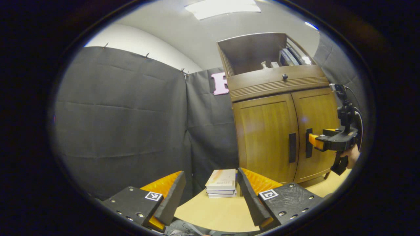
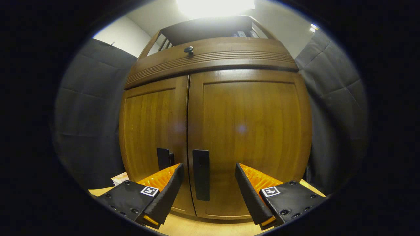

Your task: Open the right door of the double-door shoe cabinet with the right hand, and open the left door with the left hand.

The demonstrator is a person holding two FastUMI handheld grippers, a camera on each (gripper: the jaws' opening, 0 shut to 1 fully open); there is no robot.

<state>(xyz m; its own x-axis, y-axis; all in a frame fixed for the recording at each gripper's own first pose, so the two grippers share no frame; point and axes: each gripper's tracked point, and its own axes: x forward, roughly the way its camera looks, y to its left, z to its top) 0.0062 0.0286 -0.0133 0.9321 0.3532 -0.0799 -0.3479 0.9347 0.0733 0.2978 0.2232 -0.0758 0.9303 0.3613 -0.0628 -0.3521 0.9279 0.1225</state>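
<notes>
The wooden shoe cabinet (image 1: pixel 279 85) stands at the right of the left gripper view with both doors closed. Its left door (image 1: pixel 265 137) and right door (image 1: pixel 316 118) each carry a dark vertical handle by the centre seam. My left gripper (image 1: pixel 210 175) hangs open well short of the cabinet, holding nothing. In the right gripper view the right door (image 2: pixel 252 124) is close ahead, and its handle (image 2: pixel 201 175) stands between the spread fingers of my open right gripper (image 2: pixel 208 168). The left door's handle (image 2: pixel 163 158) sits just beyond. The right gripper (image 1: pixel 312 141), held by a hand (image 1: pixel 351 157), reaches the right handle (image 1: pixel 308 143).
A stack of books (image 1: pixel 222 183) lies on the light wooden surface (image 1: pixel 213 213) beside the cabinet's left side. A drawer with a round knob (image 2: pixel 188 49) runs above the doors, and an open shelf (image 1: pixel 252 52) holds small items. Black cloth walls surround the booth.
</notes>
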